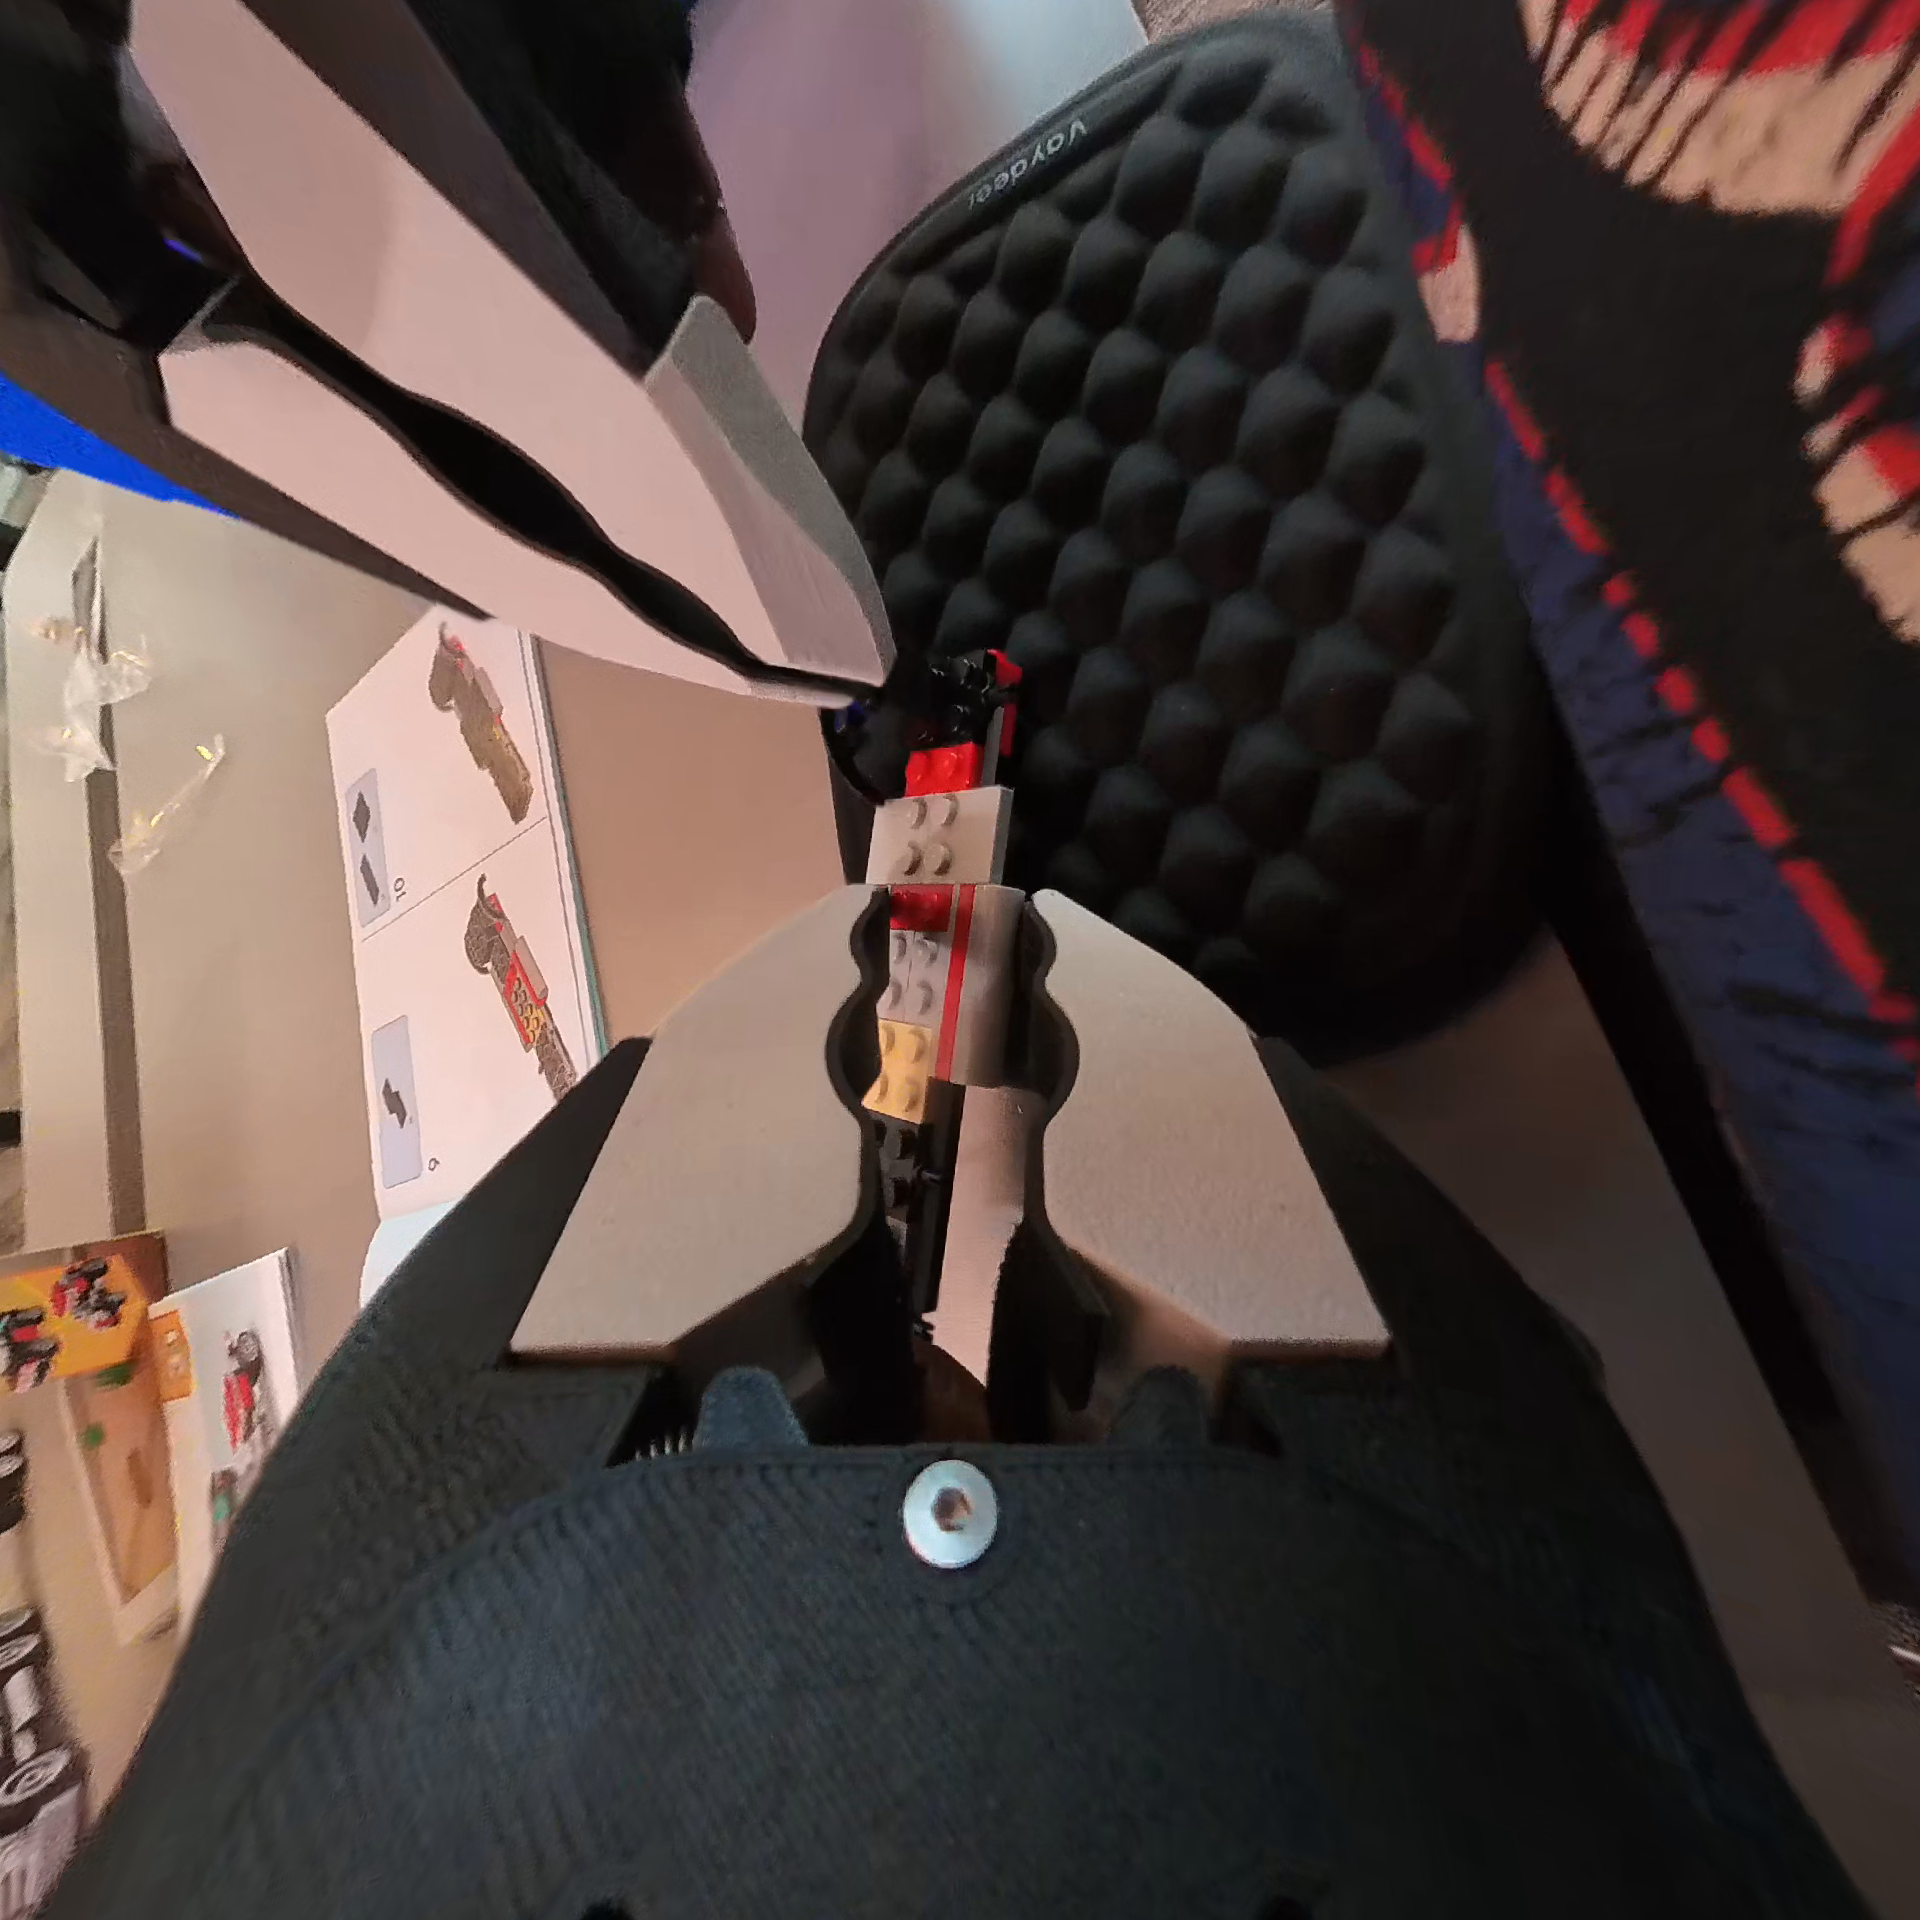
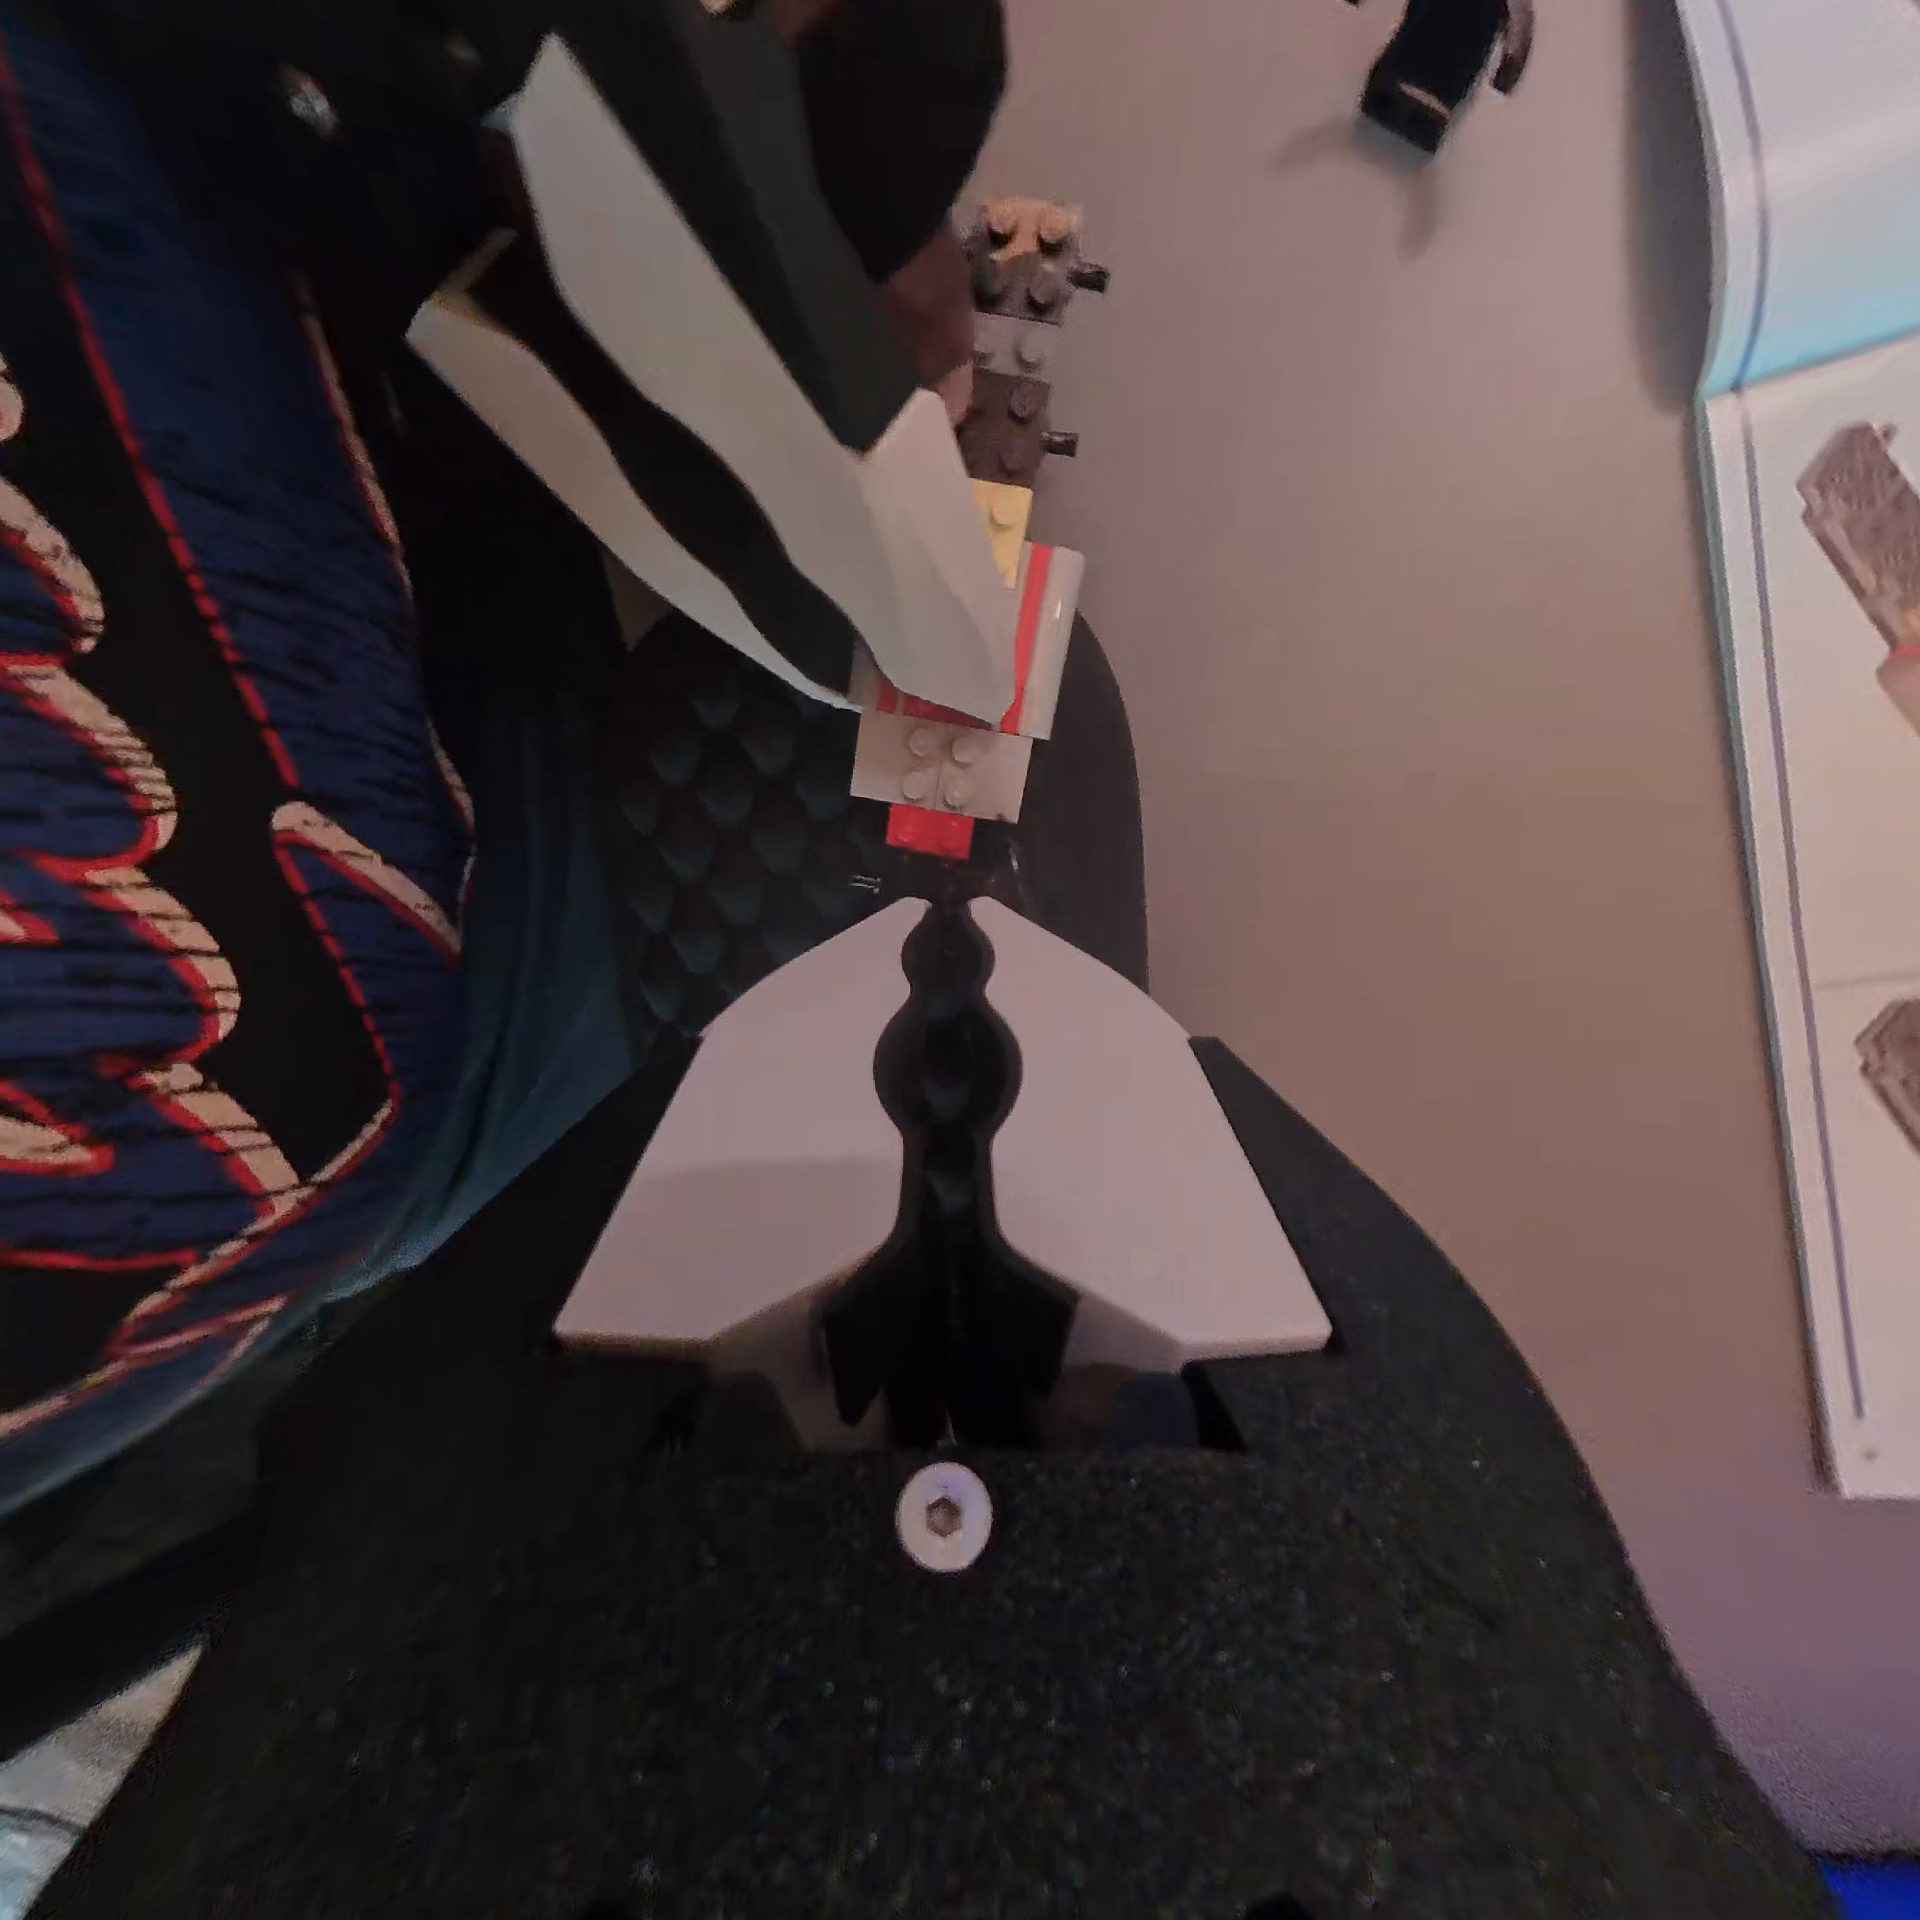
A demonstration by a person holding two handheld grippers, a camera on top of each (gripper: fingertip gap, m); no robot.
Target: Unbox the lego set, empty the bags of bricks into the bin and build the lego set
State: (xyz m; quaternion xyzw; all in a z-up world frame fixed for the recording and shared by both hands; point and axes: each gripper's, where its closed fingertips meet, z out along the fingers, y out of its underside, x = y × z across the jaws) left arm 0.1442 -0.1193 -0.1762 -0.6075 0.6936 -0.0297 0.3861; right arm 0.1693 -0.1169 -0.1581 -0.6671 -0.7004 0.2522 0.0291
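Left gripper [image 1: 940, 997] clamped on the lego model [image 1: 940, 883], right gripper [image 2: 951, 909] pinched its black end, instruction booklet [image 1: 457, 904] lay left.

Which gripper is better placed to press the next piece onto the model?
Right, probably. The left gripper is clamped round the middle of the lego model, steadying it, while the right gripper meets only its black end, apparently pinching something small there.

The lego model [image 1: 940, 977] runs partly hidden between the left hand-held gripper [image 1: 945, 914] fingers.
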